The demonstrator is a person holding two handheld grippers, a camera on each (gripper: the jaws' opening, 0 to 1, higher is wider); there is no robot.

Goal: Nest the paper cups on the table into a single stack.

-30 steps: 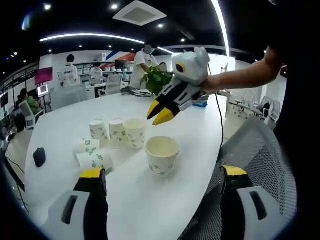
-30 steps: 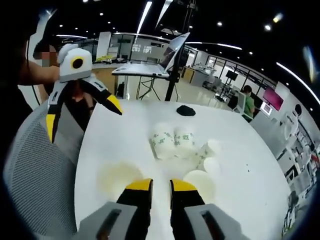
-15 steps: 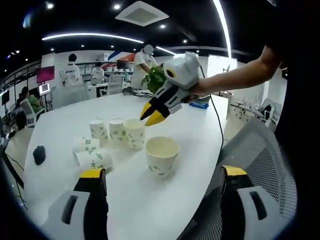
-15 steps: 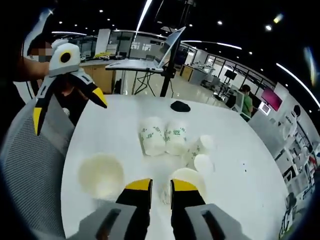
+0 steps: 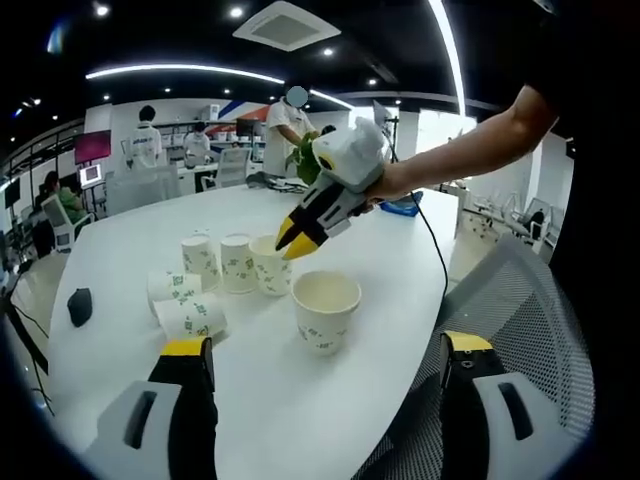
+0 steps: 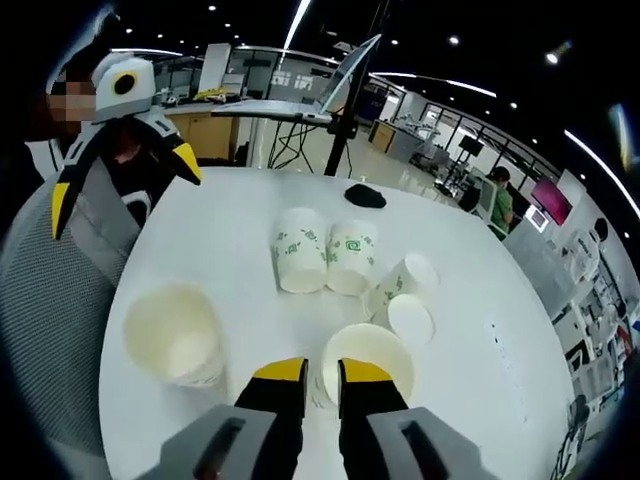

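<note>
Cups (image 5: 235,275) sit grouped at left-centre of the left gripper view on the glossy white tabletop (image 5: 300,400): three upright in a row, two lying on their sides before them, and a wider cup (image 5: 324,310) apart at centre. All are thin white paper with green print and rolled rims. The left claw (image 5: 325,350) is spread wide and empty at the bottom. The right claw (image 5: 288,240) hangs above the row, tips nearly together.

In the right gripper view, the right claw (image 6: 321,372) is almost closed, poised at the rim of an upright cup (image 6: 366,360) at lower centre. To grip well, I'd part the jaws, straddle the rim wall, and pinch lightly, since the paper crushes easily.
</note>
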